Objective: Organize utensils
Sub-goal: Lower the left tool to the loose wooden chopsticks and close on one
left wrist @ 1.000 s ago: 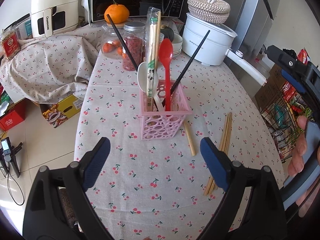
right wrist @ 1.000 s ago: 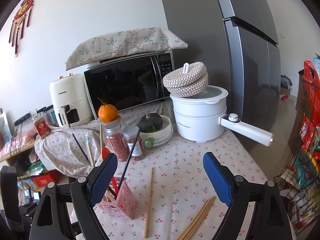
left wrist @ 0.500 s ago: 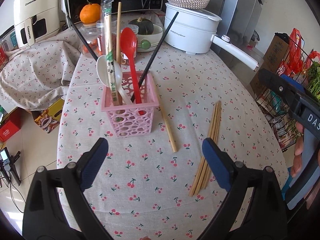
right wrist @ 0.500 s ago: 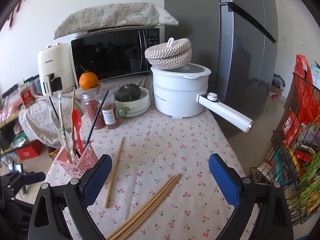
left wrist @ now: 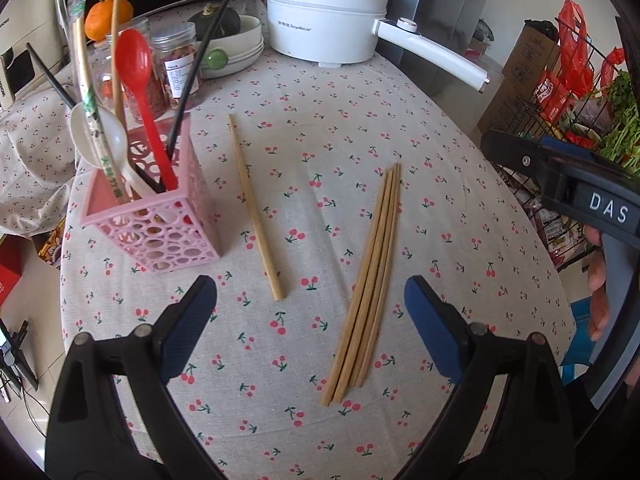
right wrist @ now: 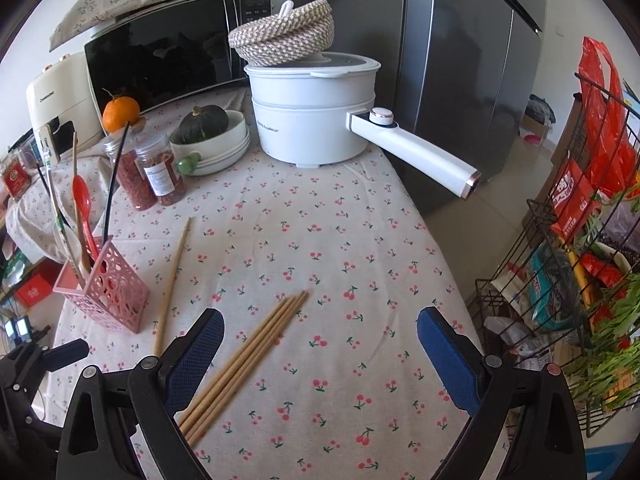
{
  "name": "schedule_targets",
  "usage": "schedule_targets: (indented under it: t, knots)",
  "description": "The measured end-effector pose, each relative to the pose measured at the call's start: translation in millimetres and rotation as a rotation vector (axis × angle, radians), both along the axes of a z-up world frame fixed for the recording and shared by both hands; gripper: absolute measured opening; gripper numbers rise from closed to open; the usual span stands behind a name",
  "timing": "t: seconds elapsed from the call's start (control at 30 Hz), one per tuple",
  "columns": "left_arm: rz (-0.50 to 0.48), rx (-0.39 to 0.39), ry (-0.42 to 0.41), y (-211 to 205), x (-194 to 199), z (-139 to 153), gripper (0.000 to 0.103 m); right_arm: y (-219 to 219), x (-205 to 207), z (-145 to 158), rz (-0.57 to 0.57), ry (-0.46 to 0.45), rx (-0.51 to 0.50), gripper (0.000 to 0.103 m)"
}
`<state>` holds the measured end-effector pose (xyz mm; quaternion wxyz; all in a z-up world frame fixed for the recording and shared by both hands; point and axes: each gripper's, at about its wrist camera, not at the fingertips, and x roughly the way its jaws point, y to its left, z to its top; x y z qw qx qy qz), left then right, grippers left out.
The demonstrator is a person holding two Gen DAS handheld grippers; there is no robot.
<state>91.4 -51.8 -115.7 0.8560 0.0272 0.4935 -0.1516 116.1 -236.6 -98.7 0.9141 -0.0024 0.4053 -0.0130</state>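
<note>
A pink perforated utensil holder (left wrist: pixel 152 220) (right wrist: pixel 105 288) stands on the cherry-print tablecloth and holds a red spoon (left wrist: pixel 138 80), a white spoon, black chopsticks and wrapped chopsticks. A single wooden chopstick (left wrist: pixel 256 212) (right wrist: pixel 173 276) lies right of it. A bundle of several wooden chopsticks (left wrist: pixel 372 280) (right wrist: pixel 244 360) lies further right. My left gripper (left wrist: pixel 312 328) is open and empty, above the near ends of the loose chopsticks. My right gripper (right wrist: pixel 320 356) is open and empty, its left finger beside the bundle.
A white electric pot (right wrist: pixel 316 116) with a long handle (right wrist: pixel 416 152) stands at the back, with a bowl holding a squash (right wrist: pixel 208 128), spice jars (right wrist: pixel 158 172), an orange and a microwave. A wire rack (right wrist: pixel 580 280) stands right of the table edge.
Both grippers moved right and closer to the table; the holder shifted left in the left wrist view and the chopstick bundle now lies between the left fingers. Both stayed open.
</note>
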Motion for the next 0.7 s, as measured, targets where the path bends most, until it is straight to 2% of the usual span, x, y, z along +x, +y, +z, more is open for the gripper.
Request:
schedule_targets:
  t: [0.1,0.2,0.33,0.37,0.47,0.7]
  knots:
    - [-0.020,0.016,0.014,-11.6,5.3,-5.8,0.088,-8.8,4.9,-8.6,0.000,0.046,0.007,0.098]
    - [-0.056,0.031,0.022,-24.7,8.5,-8.5,0.074,-18.3,10.6,-17.0,-0.002,0.088,0.004,0.098]
    - [-0.104,0.062,0.036,-38.8,18.7,-11.4,0.050,-34.2,18.8,-26.3,-0.026,0.139,0.011,0.098]
    - [-0.106,0.062,0.050,-40.6,23.9,-13.4,0.041,-37.7,20.7,-27.7,-0.032,0.147,0.015,0.098]
    - [-0.094,0.041,0.121,-45.7,43.0,-22.4,0.026,-47.4,25.2,-31.4,-0.045,0.170,0.026,0.098]
    - [-0.081,0.027,0.225,-62.0,74.3,-42.7,0.011,-60.3,35.1,-39.4,-0.049,0.219,0.068,0.098]
